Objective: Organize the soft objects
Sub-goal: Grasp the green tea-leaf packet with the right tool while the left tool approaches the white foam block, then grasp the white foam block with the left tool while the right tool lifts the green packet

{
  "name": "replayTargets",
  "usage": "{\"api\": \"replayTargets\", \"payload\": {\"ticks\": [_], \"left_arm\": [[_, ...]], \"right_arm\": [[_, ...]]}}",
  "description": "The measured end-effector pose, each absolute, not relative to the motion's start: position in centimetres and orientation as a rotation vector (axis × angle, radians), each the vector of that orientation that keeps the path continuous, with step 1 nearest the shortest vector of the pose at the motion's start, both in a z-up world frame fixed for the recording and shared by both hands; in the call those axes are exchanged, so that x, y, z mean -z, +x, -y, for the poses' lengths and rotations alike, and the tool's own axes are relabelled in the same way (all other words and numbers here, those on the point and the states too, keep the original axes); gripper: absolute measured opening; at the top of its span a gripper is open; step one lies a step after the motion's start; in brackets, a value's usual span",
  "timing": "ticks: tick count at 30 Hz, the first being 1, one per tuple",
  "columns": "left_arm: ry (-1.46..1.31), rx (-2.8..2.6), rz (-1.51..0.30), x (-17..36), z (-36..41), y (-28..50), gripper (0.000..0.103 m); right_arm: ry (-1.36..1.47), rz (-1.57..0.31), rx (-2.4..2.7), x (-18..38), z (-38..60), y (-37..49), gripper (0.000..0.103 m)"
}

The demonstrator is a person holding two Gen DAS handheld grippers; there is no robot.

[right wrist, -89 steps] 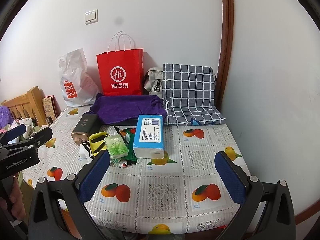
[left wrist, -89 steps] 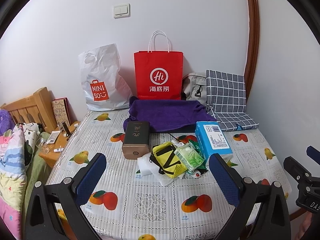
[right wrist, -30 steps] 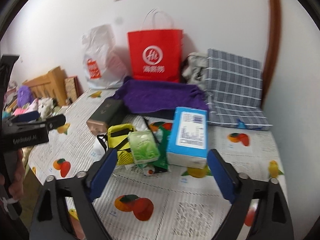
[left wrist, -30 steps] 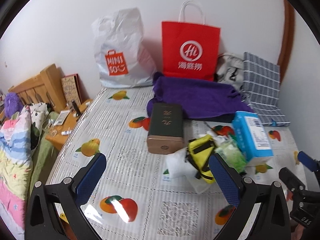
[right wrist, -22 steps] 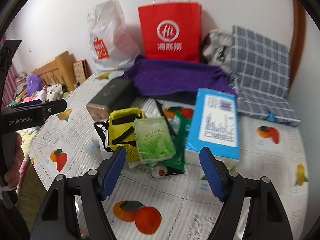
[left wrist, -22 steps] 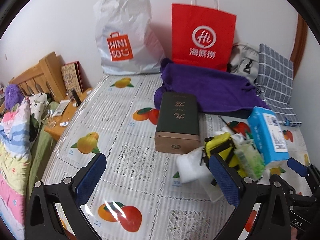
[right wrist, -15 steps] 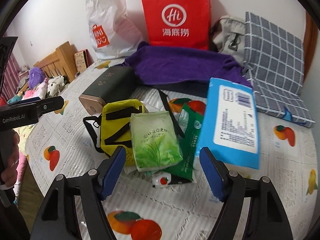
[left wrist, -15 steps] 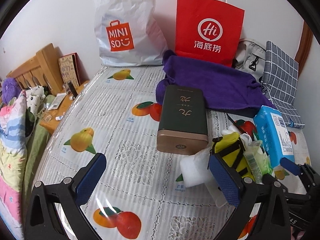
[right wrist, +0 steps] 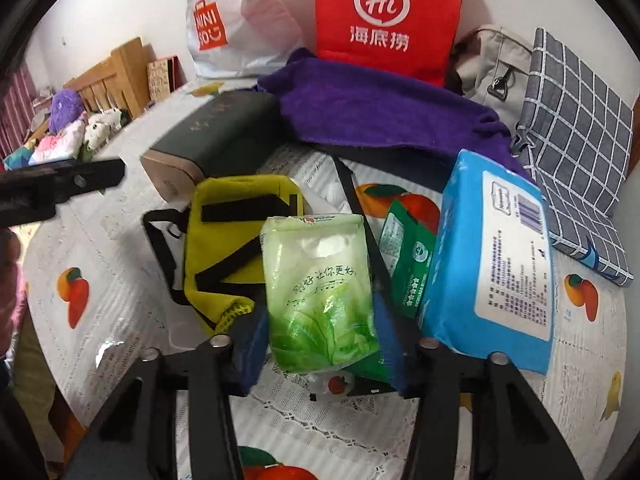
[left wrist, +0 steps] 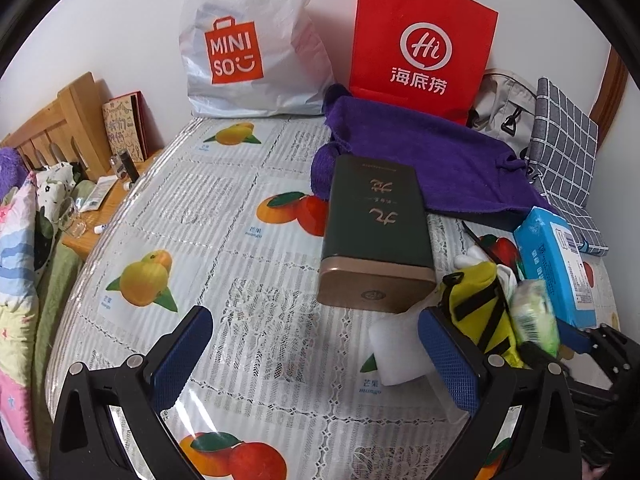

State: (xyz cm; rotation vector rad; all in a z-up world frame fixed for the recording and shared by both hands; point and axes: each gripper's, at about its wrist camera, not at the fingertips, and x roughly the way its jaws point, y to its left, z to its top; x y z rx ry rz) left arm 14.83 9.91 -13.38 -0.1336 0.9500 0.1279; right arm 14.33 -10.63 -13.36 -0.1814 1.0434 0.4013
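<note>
A light green tissue pack (right wrist: 320, 280) lies on the heap at the table's right, between the blue pads of my right gripper (right wrist: 320, 340). Its jaws are closing and both pads touch the pack's sides. Around it lie a yellow pouch with black straps (right wrist: 228, 248), a dark green sachet (right wrist: 408, 248) and a big blue tissue pack (right wrist: 492, 260). A purple towel (right wrist: 380, 104) is spread behind them. My left gripper (left wrist: 312, 332) hangs open over the fruit-print tablecloth (left wrist: 200, 208), nothing between its fingers. A white soft pack (left wrist: 396, 352) lies by its right finger.
A dark green box with a bronze end (left wrist: 376, 232) lies mid-table. A red paper bag (left wrist: 420, 52), a white Miniso bag (left wrist: 248, 40), a grey backpack (left wrist: 500, 104) and a checked cushion (left wrist: 568, 148) line the wall. A bed (left wrist: 16, 240) and a wooden side table (left wrist: 100, 216) stand at the left.
Both grippers have come down and closer to the table. The right gripper's jaws have narrowed from wide open onto the light green tissue pack. The left gripper stays open.
</note>
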Motion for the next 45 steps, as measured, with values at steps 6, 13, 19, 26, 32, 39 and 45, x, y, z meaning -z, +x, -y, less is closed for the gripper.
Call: {"api": "replayTargets", "payload": {"ticks": [6,13,19,26,32,39,45], "left_arm": [[-0.182,-0.086,-0.974,14.5,-10.7,14.3,0.103],[-0.130,-0.061,-0.988,15.9,-10.4,13.6,0.103],[-0.006,0.015,-1.003,17.4,-8.3,13.4,0.103],[0.046,0.137,-1.000,19.0,-6.2,14.5,0.103],[0.027,0.213,-0.944,19.7,-5.4,15.2,0.103],[0.049,0.277,-0.929,19.8,-4.5,15.4,0.077],[0.084,0.293,-0.930,19.4,-3.9,14.7,0.056]], "right_arm": [[-0.102,-0.996,-0.457,11.0,11.4,12.7,0.044],[-0.073,-0.997,-0.446,10.4,13.6,10.1,0.044],[-0.121,-1.044,-0.341,11.9,16.7,8.2,0.044],[-0.186,-1.103,-0.184,14.2,19.5,7.6,0.045],[-0.188,-1.132,-0.130,15.8,20.0,8.2,0.055],[-0.176,-1.142,-0.101,17.0,19.7,9.1,0.070],[-0.139,-1.118,-0.118,16.8,19.8,8.8,0.052]]}}
